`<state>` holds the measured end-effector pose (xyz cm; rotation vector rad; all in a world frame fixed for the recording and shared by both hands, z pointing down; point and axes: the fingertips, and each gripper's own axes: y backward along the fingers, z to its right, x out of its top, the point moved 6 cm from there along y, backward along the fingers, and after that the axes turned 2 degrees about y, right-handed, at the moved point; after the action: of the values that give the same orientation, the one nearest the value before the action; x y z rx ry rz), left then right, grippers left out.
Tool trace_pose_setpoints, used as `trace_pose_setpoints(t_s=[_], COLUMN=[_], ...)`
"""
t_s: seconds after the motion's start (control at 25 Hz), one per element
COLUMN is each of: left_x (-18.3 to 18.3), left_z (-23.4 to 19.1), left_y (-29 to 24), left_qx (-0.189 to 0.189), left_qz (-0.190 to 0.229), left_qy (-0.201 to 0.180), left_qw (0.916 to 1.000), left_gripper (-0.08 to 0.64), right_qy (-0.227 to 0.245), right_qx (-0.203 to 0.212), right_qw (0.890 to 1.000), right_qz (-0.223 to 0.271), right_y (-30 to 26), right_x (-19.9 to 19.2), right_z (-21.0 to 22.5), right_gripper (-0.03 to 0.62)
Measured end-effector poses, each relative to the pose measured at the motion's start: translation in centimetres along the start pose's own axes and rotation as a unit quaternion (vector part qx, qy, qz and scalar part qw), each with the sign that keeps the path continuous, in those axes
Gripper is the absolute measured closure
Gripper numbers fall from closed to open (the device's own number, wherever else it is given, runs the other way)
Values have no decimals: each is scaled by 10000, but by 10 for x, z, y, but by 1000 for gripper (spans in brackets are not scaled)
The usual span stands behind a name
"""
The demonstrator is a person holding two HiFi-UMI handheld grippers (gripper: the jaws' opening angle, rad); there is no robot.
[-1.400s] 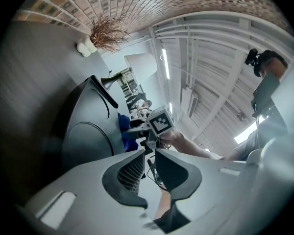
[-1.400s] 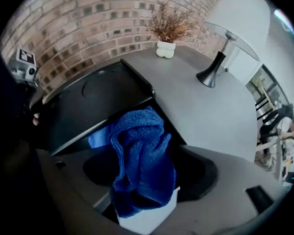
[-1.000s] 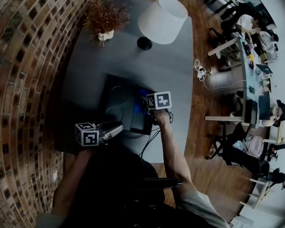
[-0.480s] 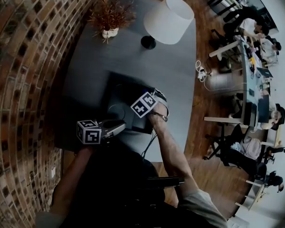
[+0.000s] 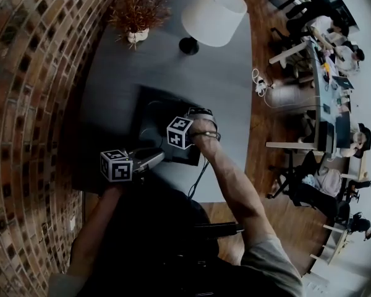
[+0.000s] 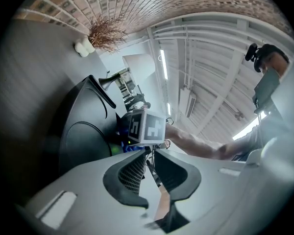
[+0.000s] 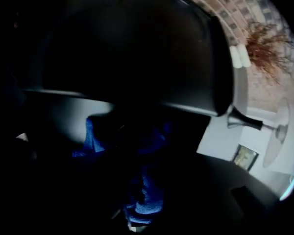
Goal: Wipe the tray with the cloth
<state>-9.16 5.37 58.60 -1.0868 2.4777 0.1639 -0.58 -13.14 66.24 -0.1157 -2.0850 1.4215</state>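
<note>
Blue cloth (image 7: 144,199) sits pinched in the right gripper (image 5: 198,117), whose jaws have just been closing, over the black tray (image 5: 149,104). The left gripper (image 5: 156,158) is closed and empty by the table's near edge. Wiping seems barely begun.

Black tray (image 5: 152,111), lying flat, blue cloth (image 7: 146,199) — bunched — at its edge

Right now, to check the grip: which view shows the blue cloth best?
The right gripper view: the blue cloth bunches between its jaws, which have just been closing. In the head view the right gripper covers it; the left gripper view shows only a blue sliver below that gripper's cube.
</note>
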Motion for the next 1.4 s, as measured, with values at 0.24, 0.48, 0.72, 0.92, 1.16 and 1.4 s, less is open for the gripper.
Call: trace_pose_setpoints(t_s=[0.24, 0.48, 0.72, 0.92, 1.16, 1.4], left_x=[-1, -3, -2, -2, 2, 4], left_z=[1, 0, -4, 0, -2, 2], left_y=[0, 1, 2, -2, 1, 2], left_qx=[-22, -46, -47, -18, 60, 111], left_qz=[1, 59, 36, 54, 105, 269], left_qy=[39, -2, -22, 83, 114, 160], left_qw=[10000, 10000, 10000, 9999, 9999, 9995], left_gripper=[517, 517, 517, 517, 517, 515], right_qy=[958, -685, -3442, -5523, -6689, -6837], right_qx=[1878, 3386, 3253, 2320, 976, 892], right_qw=[9752, 9082, 7959, 6033, 5752, 6673], right_qz=[672, 2363, 3772, 5264, 4606, 2817], right_y=[31, 42, 29, 71, 91, 20], right_x=[7, 25, -6, -110, -264, -269], right_z=[-71, -92, -59, -24, -87, -189], right_gripper=[426, 428, 428, 430, 430, 430])
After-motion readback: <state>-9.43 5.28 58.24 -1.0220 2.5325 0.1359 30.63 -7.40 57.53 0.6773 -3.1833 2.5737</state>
